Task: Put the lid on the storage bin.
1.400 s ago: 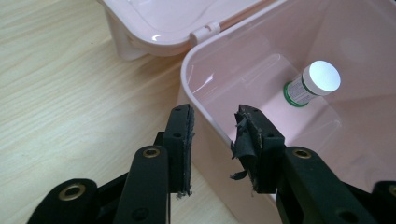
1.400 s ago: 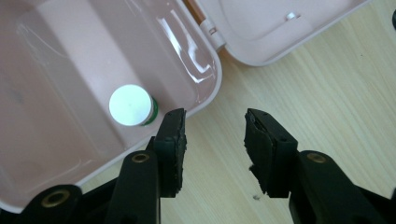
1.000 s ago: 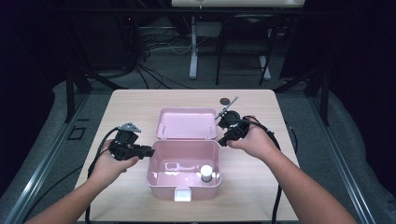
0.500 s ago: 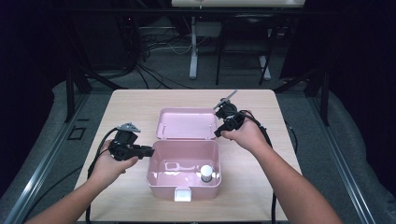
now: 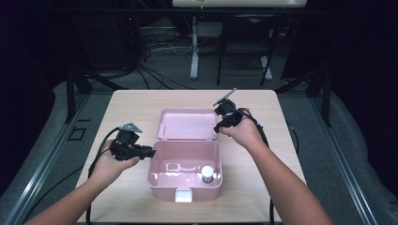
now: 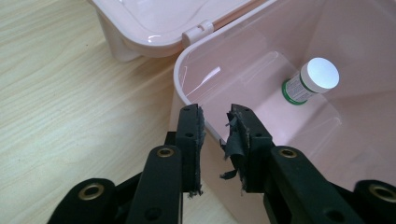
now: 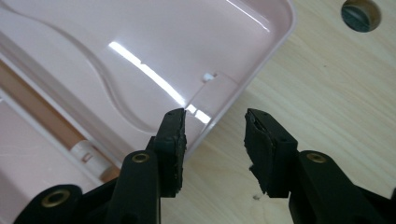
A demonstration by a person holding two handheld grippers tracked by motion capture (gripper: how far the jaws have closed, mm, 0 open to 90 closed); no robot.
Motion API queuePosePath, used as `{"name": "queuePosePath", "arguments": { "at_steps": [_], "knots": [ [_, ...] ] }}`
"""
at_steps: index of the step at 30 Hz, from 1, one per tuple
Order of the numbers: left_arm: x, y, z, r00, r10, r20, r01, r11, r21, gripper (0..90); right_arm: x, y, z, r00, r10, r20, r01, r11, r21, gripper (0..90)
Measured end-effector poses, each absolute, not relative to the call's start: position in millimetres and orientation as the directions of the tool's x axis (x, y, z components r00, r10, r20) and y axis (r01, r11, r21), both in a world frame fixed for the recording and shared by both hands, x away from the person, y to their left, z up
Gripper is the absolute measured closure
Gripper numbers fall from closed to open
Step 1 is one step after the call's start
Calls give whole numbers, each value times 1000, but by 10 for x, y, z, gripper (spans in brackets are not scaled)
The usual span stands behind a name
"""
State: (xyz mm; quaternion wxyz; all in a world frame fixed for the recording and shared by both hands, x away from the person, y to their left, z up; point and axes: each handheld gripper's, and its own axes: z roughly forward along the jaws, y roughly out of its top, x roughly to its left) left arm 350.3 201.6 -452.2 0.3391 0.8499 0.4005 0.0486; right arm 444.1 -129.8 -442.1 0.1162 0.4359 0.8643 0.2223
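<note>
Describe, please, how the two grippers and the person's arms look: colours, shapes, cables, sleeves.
Both grippers are black. The left gripper carries a grey three-cornered plate on top, and the right gripper has one too. Each has two flat black jaws with brass-coloured rivets; the pads are frayed and torn. A black cable trails from each. The forearms are bare, no sleeves visible.

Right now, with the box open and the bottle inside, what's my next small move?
Probably ease the right tongs onto the lid's edge and close them: they straddle it, open, pads not pressing. The left tongs straddle the box wall, ready to steady it while the lid swings shut.
</note>
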Motion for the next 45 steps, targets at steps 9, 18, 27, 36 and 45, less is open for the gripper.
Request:
{"name": "queuePosePath", "arguments": {
  "at_steps": [9, 18, 27, 36, 45],
  "knots": [
    [3520, 2013, -4535, 663, 722, -198, 660, -438, 611, 704, 4549, -1341, -4433, -542, 840, 28, 739, 461, 492, 585],
    [3523, 2018, -4538, 657, 724, -209, 666, -429, 610, 704, 4644, -1337, -4474, -494, 868, 55, 766, 405, 500, 613],
    [3525, 2022, -4542, 655, 725, -214, 669, -425, 610, 704, 4715, -1336, -4508, -465, 883, 56, 776, 377, 506, 598],
    [3524, 2027, -4547, 651, 727, -220, 671, -415, 614, 707, 4778, -1343, -4522, -418, 904, 92, 798, 318, 512, 652],
    [3526, 2036, -4549, 651, 725, -224, 672, -414, 614, 709, 4840, -1291, -4572, -361, 926, 110, 825, 262, 501, 709]
  ]
}}
